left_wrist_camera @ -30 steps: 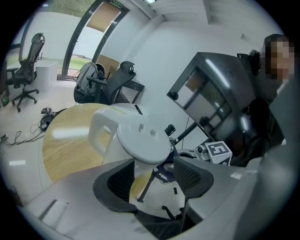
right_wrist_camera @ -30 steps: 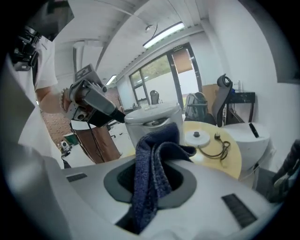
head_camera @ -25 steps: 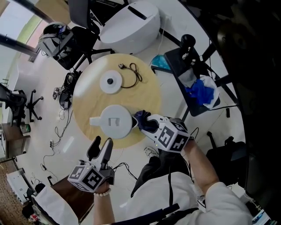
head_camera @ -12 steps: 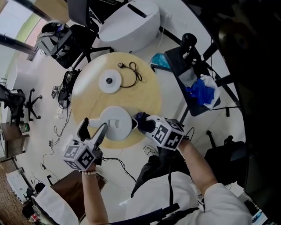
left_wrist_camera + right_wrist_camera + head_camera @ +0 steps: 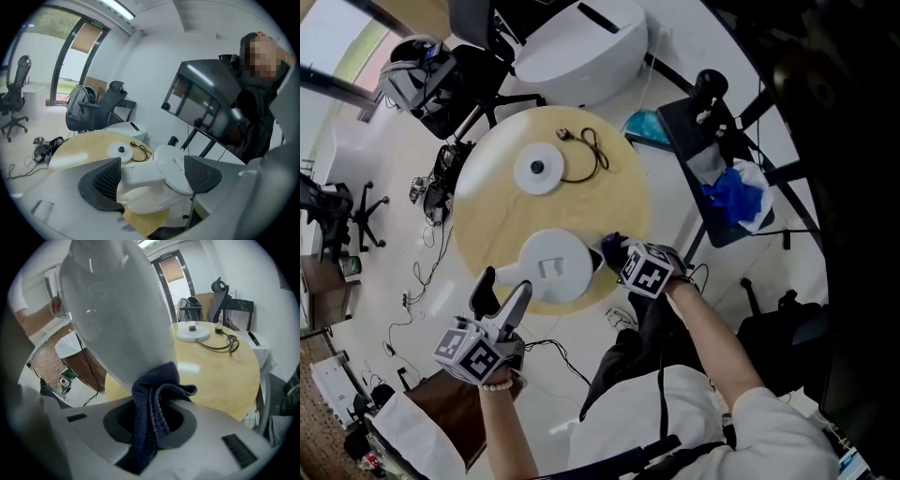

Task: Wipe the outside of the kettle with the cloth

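Note:
A white kettle (image 5: 551,267) stands near the front edge of the round wooden table (image 5: 619,192). My right gripper (image 5: 614,253) is shut on a dark blue cloth (image 5: 152,399), which it presses against the kettle's smooth side (image 5: 117,315). My left gripper (image 5: 504,289) hovers at the table's front left, and its jaws have just been opening. In the left gripper view the kettle's handle (image 5: 140,172) lies between the wide jaws of the left gripper (image 5: 152,176), and the pads stand apart from it.
The kettle's round base (image 5: 536,172) and its black cord (image 5: 589,153) lie at the table's far side. A large white machine (image 5: 581,47) stands beyond, and a black stand holding blue stuff (image 5: 731,197) is at the right. Chairs and cables surround the table.
My left gripper has moved left and up to the kettle's handle, and its jaws are wider. My right gripper has sunk down the kettle's side with the cloth.

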A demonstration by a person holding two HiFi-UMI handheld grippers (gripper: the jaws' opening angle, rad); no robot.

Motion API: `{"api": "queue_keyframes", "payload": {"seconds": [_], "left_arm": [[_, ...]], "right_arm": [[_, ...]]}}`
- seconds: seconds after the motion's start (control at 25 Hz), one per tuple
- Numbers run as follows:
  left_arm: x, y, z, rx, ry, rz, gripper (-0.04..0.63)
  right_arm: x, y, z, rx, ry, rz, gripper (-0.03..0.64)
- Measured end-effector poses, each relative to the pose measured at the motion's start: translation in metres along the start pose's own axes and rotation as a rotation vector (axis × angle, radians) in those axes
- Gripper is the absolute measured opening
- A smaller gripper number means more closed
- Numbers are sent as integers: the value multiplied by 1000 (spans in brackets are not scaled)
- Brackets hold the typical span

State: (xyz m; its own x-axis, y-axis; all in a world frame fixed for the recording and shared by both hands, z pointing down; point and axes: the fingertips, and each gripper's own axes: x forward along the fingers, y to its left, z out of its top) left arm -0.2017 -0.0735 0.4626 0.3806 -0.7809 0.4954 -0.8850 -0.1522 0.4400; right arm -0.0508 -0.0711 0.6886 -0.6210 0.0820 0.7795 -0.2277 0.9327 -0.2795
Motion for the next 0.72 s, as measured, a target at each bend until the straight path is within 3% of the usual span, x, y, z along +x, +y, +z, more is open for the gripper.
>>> {"api": "queue_keyframes", "payload": {"seconds": [0.16,0.24,0.32,0.72], "left_arm": [[-8,7,-11,49,43,37,404],[-11,13,-15,100,64,79,347],[-11,16,-16,119,64,94,344],[-17,10,-27,87,101,176,334]], "right_arm": [[7,-3,-1,-3,6,-9,71],[2,1,3,-20,10,-21,71],[-8,7,9,-44,1,-34,71],[-98,47,74,-200,-142,-122,71]]}}
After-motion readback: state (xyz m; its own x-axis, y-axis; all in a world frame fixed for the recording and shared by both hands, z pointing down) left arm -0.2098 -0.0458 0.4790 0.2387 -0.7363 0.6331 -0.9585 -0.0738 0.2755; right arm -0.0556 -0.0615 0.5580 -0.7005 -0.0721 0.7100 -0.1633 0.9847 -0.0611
